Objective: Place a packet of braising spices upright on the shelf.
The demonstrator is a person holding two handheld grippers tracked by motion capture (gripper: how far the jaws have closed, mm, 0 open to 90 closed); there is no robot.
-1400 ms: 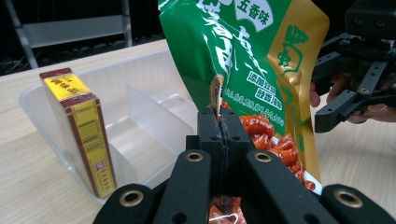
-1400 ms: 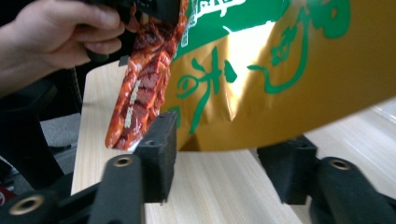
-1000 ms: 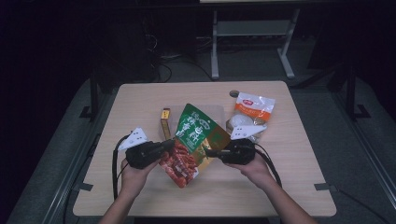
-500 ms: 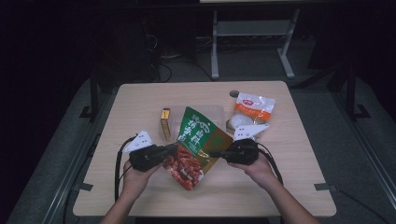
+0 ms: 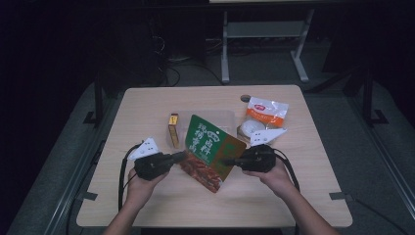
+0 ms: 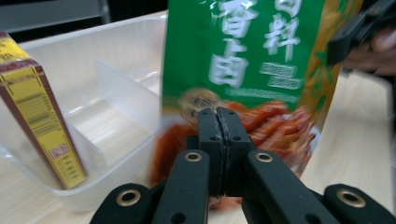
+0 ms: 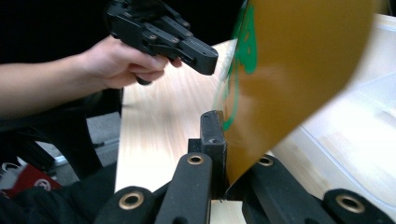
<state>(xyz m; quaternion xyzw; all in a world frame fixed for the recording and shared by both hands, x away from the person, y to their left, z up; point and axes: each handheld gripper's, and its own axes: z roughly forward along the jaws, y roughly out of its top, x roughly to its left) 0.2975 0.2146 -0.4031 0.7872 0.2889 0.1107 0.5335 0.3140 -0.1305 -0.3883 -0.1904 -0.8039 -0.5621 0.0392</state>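
Right gripper (image 5: 229, 161) jaws have just been closing on green snack pouch (image 5: 211, 149); left gripper (image 5: 182, 155) also pinching it. Pouch now lifting w/ both, prob. toward clear container (image 6: 88, 93).

The right gripper (image 5: 226, 162) has just closed (jaws clamped) on the green pouch (image 5: 211, 145).

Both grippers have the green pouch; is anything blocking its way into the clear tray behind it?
Nothing visible does. The pouch hangs between the left gripper and right gripper, with the tray just behind; the yellow box stands at the tray's side compartment.
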